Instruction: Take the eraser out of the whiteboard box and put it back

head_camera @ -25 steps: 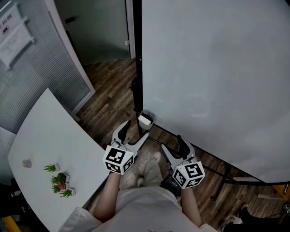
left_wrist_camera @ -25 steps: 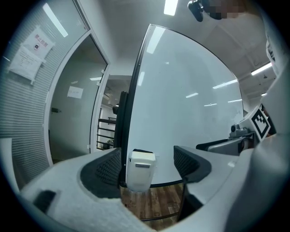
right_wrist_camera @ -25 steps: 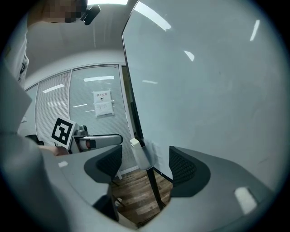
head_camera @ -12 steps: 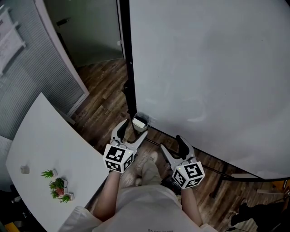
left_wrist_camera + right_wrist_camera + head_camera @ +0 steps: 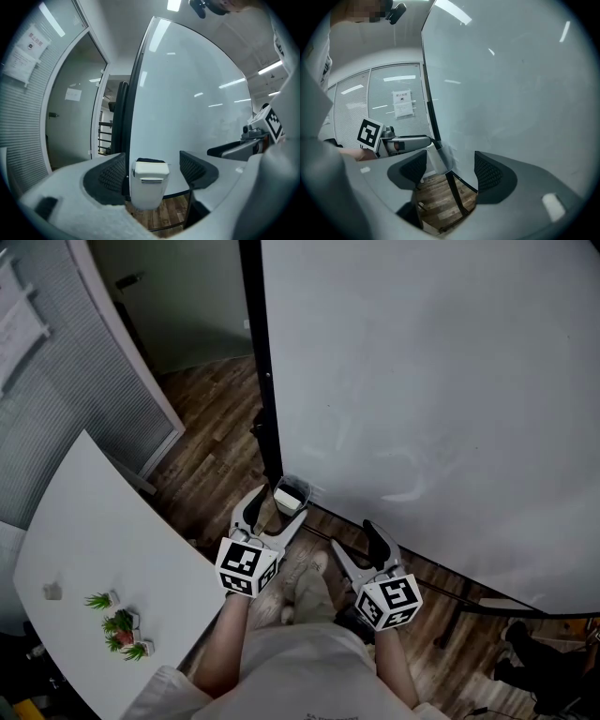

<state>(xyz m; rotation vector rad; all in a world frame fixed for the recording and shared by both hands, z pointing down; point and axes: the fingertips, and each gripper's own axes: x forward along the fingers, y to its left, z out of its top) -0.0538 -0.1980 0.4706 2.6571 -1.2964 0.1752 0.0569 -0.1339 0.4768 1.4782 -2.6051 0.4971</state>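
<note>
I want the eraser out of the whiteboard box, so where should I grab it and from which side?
Grip the eraser by its dark top edge, likely from above: it stands in the box with only that edge above the rim. The open left gripper faces it.

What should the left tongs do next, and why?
Probably ease the left tongs forward until they reach the eraser. They stand open, and its dark top shows above the box just ahead between them, not yet gripped.

Left gripper: jaws apart, white box between them. Dark strip at box top, probably the eraser. Whiteboard directly behind box.
</note>
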